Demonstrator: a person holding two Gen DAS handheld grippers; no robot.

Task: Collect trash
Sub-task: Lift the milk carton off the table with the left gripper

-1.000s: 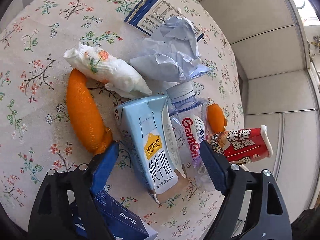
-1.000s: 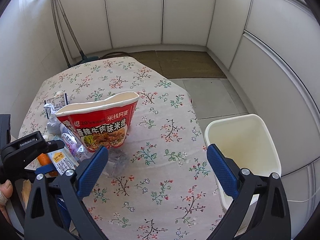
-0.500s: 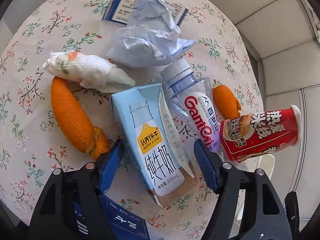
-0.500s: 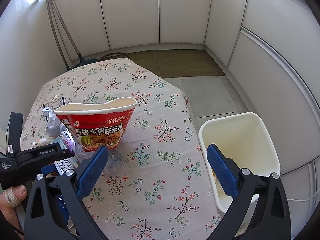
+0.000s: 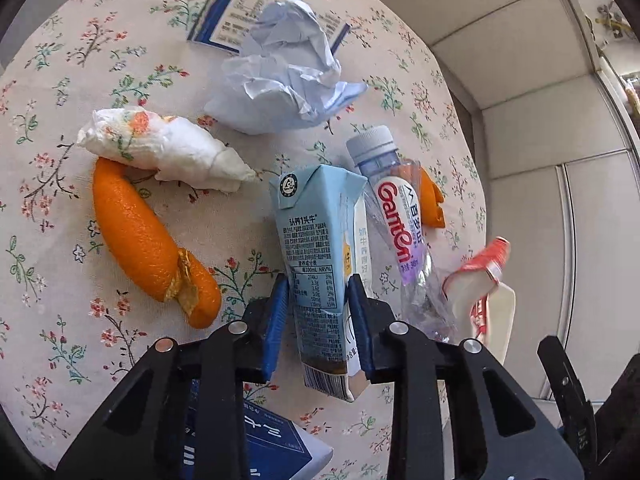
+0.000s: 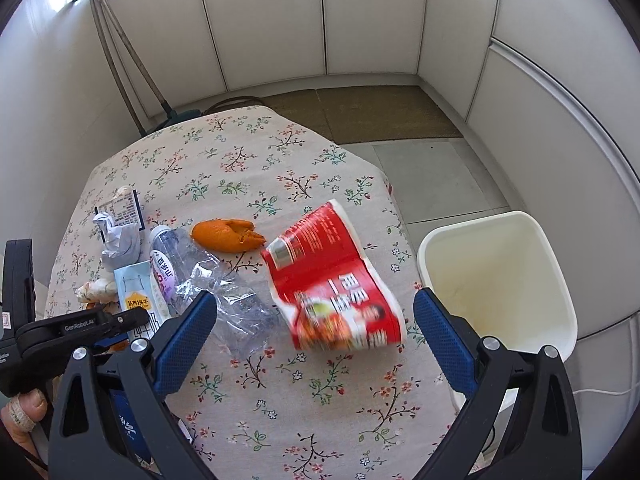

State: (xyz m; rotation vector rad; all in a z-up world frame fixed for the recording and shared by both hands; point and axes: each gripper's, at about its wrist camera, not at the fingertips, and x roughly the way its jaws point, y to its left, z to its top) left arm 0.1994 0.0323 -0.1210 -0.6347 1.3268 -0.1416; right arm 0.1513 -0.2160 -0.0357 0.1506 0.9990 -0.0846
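Note:
My left gripper (image 5: 318, 320) is shut on a light blue milk carton (image 5: 320, 248), which stands tilted on the floral table (image 5: 60, 320); the carton also shows in the right wrist view (image 6: 136, 292). My right gripper (image 6: 316, 336) is open and empty above the table. A red noodle cup (image 6: 332, 284) lies tipped on its side, blurred, between its fingers' lines; it also shows in the left wrist view (image 5: 480, 280). A crushed clear Ganten bottle (image 5: 396, 224) lies beside the carton. The white trash bin (image 6: 500, 280) stands on the floor right of the table.
Orange peel (image 5: 148, 240), a wadded napkin (image 5: 160, 152), crumpled bluish paper (image 5: 288, 76) and a flat blue-white box (image 5: 232, 12) lie on the table. A smaller orange peel (image 6: 228, 234) lies near the bottle. A dark blue box (image 5: 272, 448) sits under my left gripper.
My left gripper has closed on the milk carton. The red noodle cup, upright before, has tipped onto its side toward the bin. The right gripper stayed open.

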